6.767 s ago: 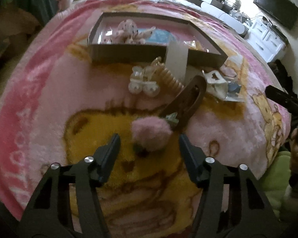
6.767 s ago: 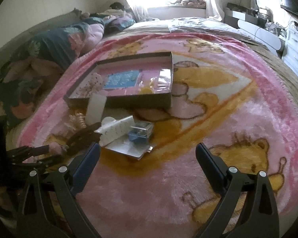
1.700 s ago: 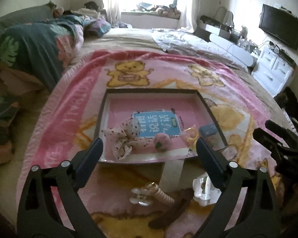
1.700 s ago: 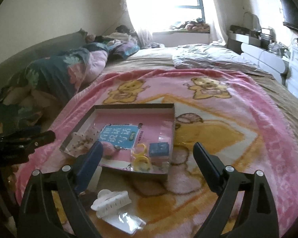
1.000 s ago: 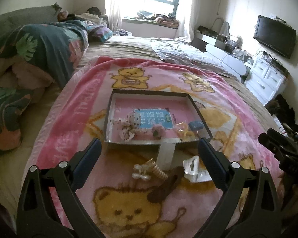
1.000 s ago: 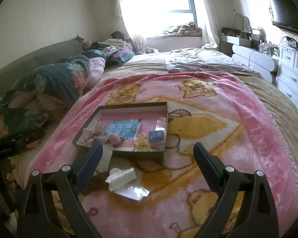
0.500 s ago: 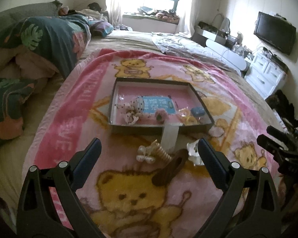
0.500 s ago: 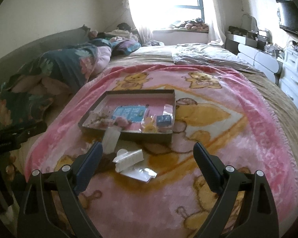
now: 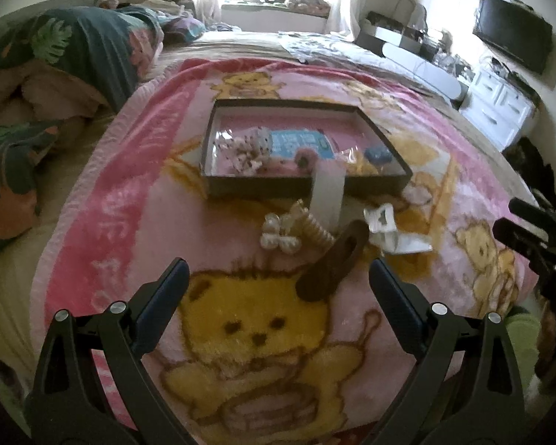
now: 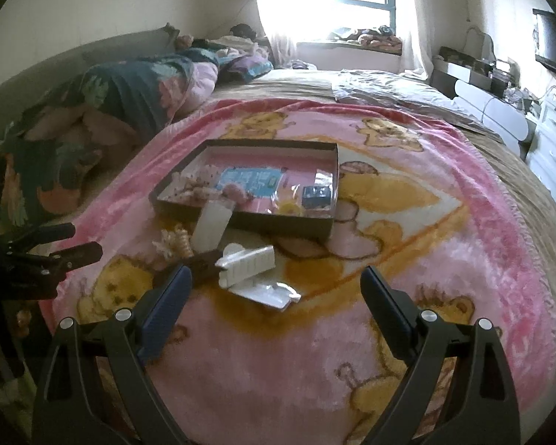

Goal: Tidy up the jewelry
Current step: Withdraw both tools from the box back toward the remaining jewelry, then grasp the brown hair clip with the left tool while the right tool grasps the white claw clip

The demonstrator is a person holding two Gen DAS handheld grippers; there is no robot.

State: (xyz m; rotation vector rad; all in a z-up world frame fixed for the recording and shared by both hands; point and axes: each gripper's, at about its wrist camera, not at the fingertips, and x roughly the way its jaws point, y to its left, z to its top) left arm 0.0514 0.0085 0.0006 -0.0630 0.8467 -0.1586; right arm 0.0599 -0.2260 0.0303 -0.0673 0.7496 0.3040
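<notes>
The box (image 9: 304,185) on the pink blanket (image 9: 129,200) holds a blurred jumble — a dotted bow (image 9: 246,146), a pink puff (image 9: 278,165), a small blue case (image 9: 378,154), one blue card (image 9: 296,142). Outside its near wall lie four clips: pearl (image 9: 280,231), brown (image 9: 333,263), white (image 10: 246,265), translucent (image 9: 328,196). Left gripper (image 9: 278,285) and right gripper (image 10: 276,293) both gape wide, holding nothing, over bare blanket.

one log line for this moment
left gripper open, empty | right gripper open, empty | brown oval hair clip on pink blanket | dark shallow tray part filled
</notes>
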